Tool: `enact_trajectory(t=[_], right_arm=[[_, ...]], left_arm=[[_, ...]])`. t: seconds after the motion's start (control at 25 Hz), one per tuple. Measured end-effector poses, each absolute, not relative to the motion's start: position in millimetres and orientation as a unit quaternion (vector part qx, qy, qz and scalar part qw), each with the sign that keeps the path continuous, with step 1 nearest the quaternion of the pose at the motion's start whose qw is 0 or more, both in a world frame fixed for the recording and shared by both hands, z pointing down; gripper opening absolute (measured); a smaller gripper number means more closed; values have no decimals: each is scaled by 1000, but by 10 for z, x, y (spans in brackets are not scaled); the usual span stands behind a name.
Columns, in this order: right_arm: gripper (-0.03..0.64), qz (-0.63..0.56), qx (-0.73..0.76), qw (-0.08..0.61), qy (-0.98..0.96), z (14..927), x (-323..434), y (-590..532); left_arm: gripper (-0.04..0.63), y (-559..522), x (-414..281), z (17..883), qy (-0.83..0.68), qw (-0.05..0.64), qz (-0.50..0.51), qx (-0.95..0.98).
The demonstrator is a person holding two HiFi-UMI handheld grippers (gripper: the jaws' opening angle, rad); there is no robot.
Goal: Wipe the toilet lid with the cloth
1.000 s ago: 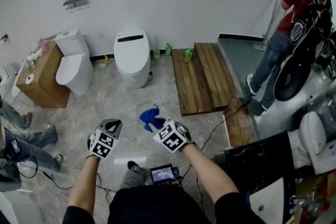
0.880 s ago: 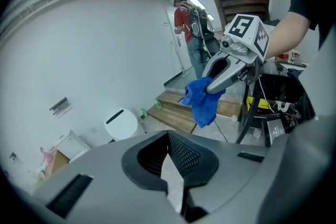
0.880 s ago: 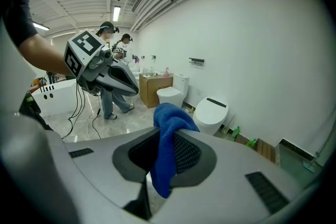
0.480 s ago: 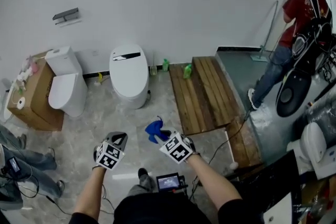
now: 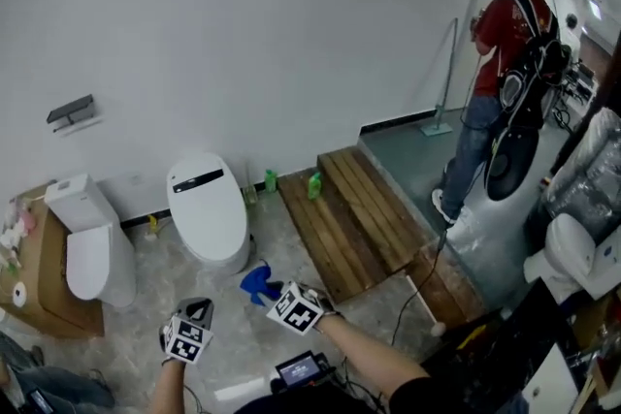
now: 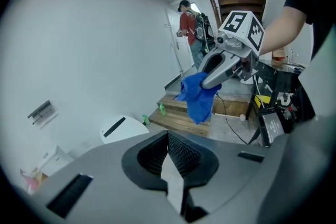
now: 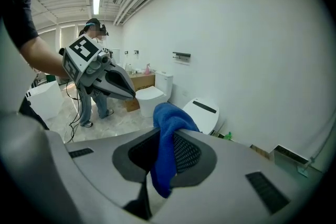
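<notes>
Though nearer toilet lid [image 5: 206, 208] than before, R hand-held gripper [image 5: 277, 293] tight on cloth [image 5: 256, 282], L hand-held gripper [image 5: 197, 310] closed, empty

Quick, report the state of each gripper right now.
Left gripper: closed, nothing in it.
Right gripper: closed on the blue cloth.
</notes>
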State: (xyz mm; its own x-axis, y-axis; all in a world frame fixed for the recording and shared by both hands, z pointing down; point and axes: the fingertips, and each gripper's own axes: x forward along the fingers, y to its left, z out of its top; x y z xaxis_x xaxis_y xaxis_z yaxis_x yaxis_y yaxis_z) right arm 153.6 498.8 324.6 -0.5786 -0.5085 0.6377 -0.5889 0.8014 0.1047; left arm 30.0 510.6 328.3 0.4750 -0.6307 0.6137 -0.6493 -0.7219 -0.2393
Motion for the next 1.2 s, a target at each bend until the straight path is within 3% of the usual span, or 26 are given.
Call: enact_trajectory(t=[0.6, 1.2], right_arm=[[55, 82, 268, 337, -899, 3708, 1624, 3056], [55, 61, 192, 337, -920, 3485, 1281, 849]], left_arm=[[11, 3127, 572, 3528, -382, 10, 362, 850], [11, 1107, 468, 3425, -431, 48, 374, 820]])
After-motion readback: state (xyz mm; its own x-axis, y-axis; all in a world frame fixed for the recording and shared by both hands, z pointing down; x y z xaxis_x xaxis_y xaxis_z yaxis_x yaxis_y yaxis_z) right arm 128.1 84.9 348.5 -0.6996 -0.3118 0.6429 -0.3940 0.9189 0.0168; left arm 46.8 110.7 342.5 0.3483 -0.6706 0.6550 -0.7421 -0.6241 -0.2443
